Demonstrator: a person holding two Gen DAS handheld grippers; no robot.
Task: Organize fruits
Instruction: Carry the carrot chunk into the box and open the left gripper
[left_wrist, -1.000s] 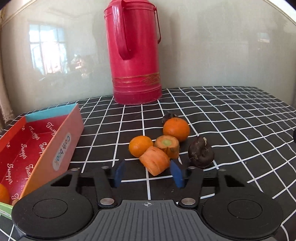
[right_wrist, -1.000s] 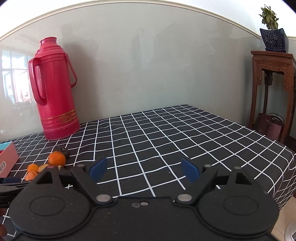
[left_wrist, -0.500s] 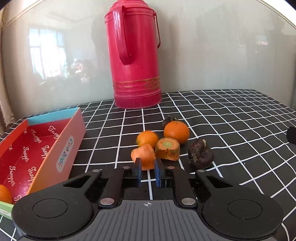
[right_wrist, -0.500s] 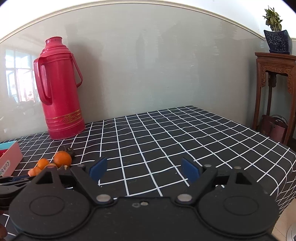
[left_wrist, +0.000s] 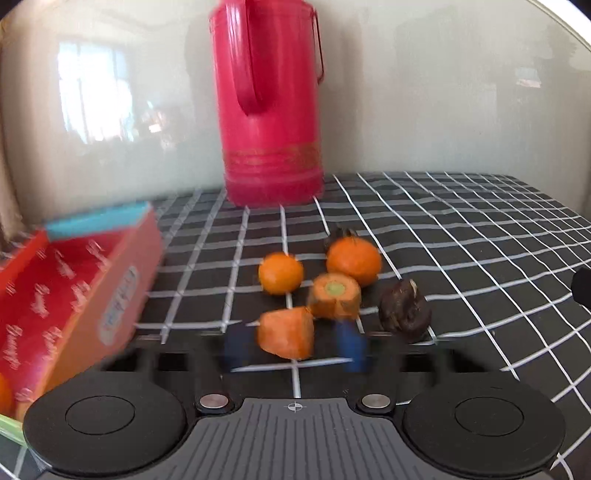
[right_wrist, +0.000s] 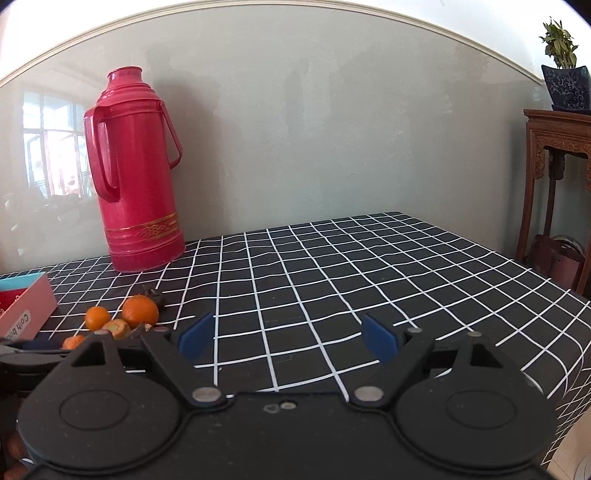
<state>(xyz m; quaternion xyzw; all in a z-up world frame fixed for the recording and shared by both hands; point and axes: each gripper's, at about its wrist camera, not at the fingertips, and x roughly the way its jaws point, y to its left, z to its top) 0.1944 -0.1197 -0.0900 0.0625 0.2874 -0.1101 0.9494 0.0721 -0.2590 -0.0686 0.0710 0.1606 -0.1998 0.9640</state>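
- The left gripper (left_wrist: 293, 343) hangs low over the desk (left_wrist: 461, 229), a little in from its front edge, with its blue pads blurred. Its jaws have just been opening, and they stand spread to either side of the near carrot piece (left_wrist: 286, 332) without pressing on it.
- That carrot piece lies on the checked cloth at the front of a small heap. Just behind it are a second carrot piece (left_wrist: 334, 295), a small orange (left_wrist: 280, 273), a larger orange (left_wrist: 353, 260) and a dark wrinkled fruit (left_wrist: 404, 314).
- The red box (left_wrist: 74, 295) sits open along the desk's left edge, and something orange shows in its near corner. The red thermos (left_wrist: 269, 110) stands at the back edge by the wall.
- The right gripper (right_wrist: 286, 338) waits over the bare middle of the desk with its jaws wide apart and nothing between them.
- The step in hand looks like picking up the near carrot piece to put it in the box; no grip is made yet.
- The next move calls for closing squarely on the piece's flanks. Then comes a lift clear of the heap and a carry left over the box wall.
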